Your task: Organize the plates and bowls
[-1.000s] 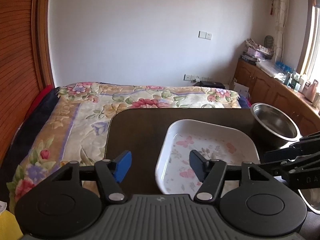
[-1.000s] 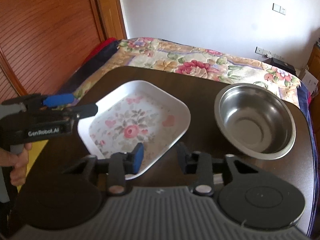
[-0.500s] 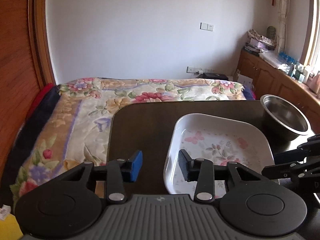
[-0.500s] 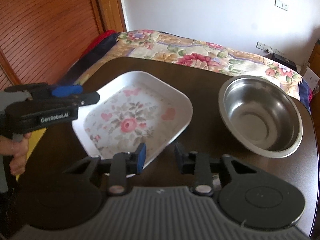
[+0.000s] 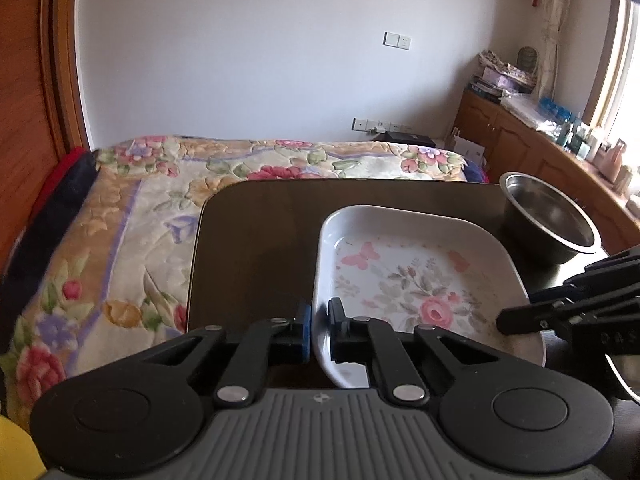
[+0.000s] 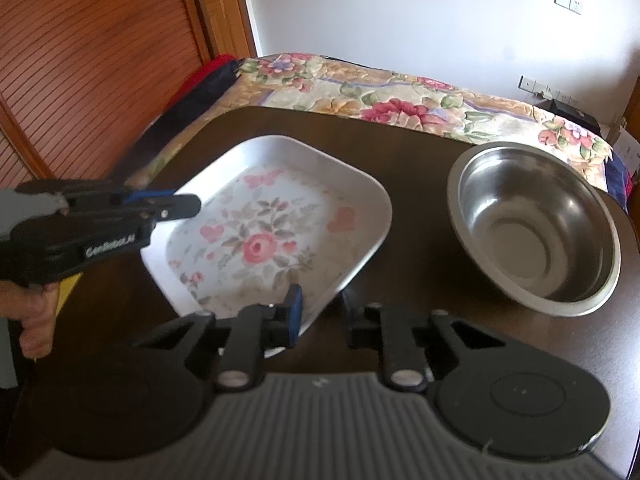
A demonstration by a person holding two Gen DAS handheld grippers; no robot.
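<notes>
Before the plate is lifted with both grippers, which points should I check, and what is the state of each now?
1. Left gripper shut on the floral plate rim: ok.
2. Right gripper pressing the rim: not ok; jaws closing, rim between them, a gap remains.
3. Plate empty: ok.
4. Steel bowl apart from the plate: ok.
5. Table free beyond the plate: ok.
6. Grip depth enough for lifting: cannot tell.
</notes>
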